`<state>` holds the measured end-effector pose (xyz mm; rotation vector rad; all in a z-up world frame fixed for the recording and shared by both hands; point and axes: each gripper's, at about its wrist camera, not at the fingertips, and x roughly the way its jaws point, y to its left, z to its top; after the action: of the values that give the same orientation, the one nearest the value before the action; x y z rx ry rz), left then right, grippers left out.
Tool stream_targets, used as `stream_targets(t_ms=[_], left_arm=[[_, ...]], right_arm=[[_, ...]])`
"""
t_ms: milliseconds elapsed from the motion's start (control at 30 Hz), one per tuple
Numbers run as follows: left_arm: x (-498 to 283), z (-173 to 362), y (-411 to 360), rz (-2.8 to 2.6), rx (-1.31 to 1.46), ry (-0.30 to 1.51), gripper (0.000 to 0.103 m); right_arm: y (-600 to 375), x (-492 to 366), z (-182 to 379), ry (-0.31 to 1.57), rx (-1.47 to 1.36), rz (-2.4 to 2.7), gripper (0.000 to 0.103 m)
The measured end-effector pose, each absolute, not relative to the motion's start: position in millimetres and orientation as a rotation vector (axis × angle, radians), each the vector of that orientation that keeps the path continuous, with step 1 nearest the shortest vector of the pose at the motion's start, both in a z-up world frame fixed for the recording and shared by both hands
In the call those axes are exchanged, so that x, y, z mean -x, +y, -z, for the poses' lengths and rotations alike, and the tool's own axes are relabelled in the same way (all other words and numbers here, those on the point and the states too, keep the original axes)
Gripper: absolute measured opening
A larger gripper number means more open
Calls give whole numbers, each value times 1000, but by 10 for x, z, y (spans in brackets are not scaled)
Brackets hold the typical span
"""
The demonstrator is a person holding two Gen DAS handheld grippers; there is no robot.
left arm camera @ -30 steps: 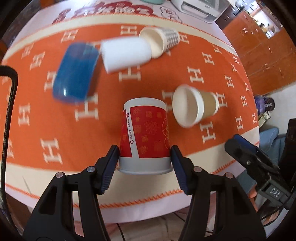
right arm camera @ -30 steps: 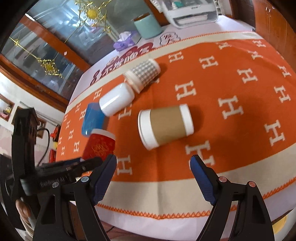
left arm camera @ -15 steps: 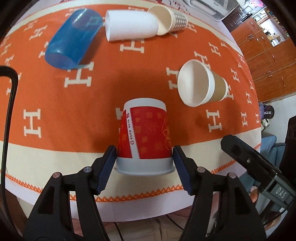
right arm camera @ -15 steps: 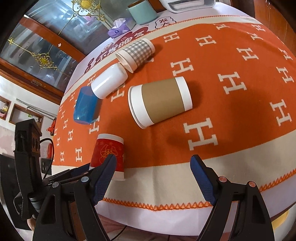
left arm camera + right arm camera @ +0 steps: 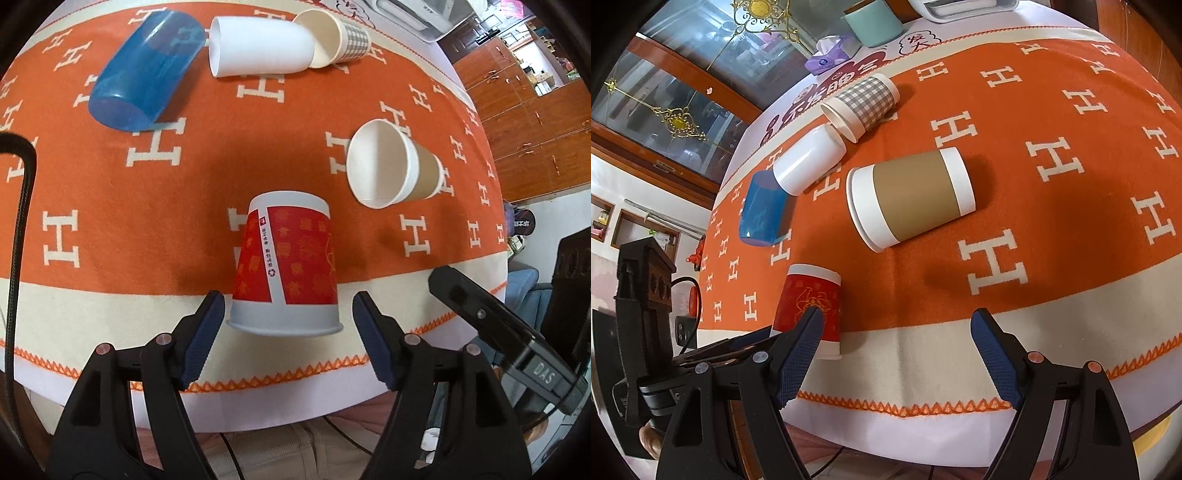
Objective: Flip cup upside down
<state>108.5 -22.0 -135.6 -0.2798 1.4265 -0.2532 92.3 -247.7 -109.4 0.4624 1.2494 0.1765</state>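
Already mouth-down near the desk's (image 5: 258, 391) front edge, the red cup (image 5: 286, 264) stands between the spread left tongs (image 5: 288, 325), while the right tongs (image 5: 897, 350) gape empty, and a careless withdrawal could tip it off.

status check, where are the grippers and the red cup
Left gripper open, pads clear of red cup. Cup mouth-down on cloth. Right gripper open, empty. Brown cup lies apart, not in the way.
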Motion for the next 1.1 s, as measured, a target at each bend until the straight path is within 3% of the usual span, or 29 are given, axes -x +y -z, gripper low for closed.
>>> stream_targets(t_ms=[233, 567, 1100], left_arm=[[-962, 1002, -118, 288, 245, 1381, 69], [-729, 411, 251, 183, 93, 1154, 69], [-733, 614, 537, 106, 74, 1074, 69]], right_arm=[[-2430, -926, 959, 1234, -459, -204, 84], [-2201, -931, 754, 1234, -450, -290, 84], [-1706, -1189, 825, 1337, -425, -362, 84]])
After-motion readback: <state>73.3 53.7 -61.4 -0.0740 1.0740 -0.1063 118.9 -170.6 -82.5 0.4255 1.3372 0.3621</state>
